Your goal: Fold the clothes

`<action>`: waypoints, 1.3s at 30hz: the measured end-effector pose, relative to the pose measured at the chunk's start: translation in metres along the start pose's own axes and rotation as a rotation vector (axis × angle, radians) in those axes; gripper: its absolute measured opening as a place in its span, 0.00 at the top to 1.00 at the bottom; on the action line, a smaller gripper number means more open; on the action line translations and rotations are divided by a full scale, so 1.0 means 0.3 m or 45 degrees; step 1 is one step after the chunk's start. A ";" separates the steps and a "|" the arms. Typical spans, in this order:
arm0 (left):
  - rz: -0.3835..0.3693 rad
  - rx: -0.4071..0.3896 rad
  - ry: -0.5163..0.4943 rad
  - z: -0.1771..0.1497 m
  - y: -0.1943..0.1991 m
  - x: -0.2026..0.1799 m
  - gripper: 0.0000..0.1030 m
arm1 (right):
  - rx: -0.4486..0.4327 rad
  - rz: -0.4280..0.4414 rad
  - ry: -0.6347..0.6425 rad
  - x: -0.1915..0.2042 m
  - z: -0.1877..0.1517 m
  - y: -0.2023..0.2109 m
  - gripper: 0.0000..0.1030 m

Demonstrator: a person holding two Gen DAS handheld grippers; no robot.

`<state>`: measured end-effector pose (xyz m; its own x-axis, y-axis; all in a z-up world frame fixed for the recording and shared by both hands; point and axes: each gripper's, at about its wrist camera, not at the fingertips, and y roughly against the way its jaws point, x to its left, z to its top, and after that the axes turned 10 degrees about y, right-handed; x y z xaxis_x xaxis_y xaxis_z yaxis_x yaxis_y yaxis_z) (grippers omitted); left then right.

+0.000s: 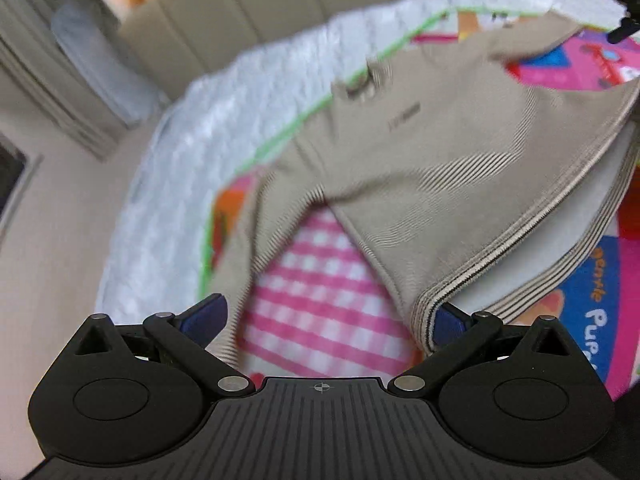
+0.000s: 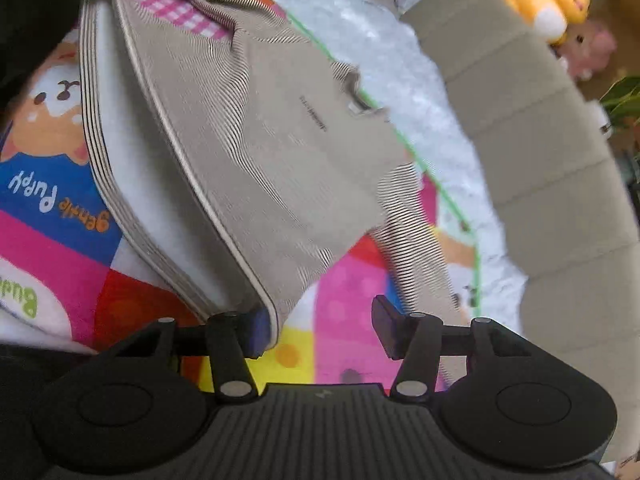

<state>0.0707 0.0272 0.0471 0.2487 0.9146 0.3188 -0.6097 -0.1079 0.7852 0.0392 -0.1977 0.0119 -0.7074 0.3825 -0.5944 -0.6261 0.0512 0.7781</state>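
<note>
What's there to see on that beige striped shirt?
The beige striped shirt looks like a fine-striped knit with a banded hem, a small dark logo and a pale lining. It is lifted, hem gaping open, over a colourful cartoon play mat. Its hem corners meet one finger of each open hand-held gripper: left, right.

**Around the play mat**

A bright cartoon mat (image 2: 52, 240) with a green border and a pink gingham patch (image 1: 320, 304) lies on a white fluffy blanket (image 1: 240, 120). Past the blanket's far edge runs a beige ribbed sofa (image 2: 540, 152). A yellow plush (image 2: 548, 0) and a pink plush (image 2: 588, 48) sit behind it, by green leaves (image 2: 624, 96).
</note>
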 end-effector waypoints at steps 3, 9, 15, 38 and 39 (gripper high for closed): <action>-0.002 0.043 -0.052 -0.009 0.004 -0.021 0.00 | 0.026 0.014 0.017 0.024 -0.020 -0.001 0.50; -0.022 0.191 -0.103 -0.114 -0.021 -0.039 0.00 | 0.022 0.096 0.025 0.112 -0.069 0.008 0.37; -0.123 0.201 0.246 -0.125 0.013 0.123 0.00 | -0.152 0.216 -0.221 0.062 -0.063 0.068 0.16; 0.134 0.180 0.333 -0.162 -0.244 0.360 0.00 | -0.518 0.420 -1.505 -0.067 -0.015 -0.404 0.00; 0.156 0.180 0.284 -0.161 -0.266 0.349 0.00 | -0.500 0.433 -1.533 -0.072 -0.022 -0.419 0.00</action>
<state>0.1091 0.1504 -0.0079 -0.0016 0.9527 0.3038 -0.5101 -0.2621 0.8192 0.1309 -0.2186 -0.0743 -0.2414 0.9125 0.3303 -0.6733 -0.4026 0.6201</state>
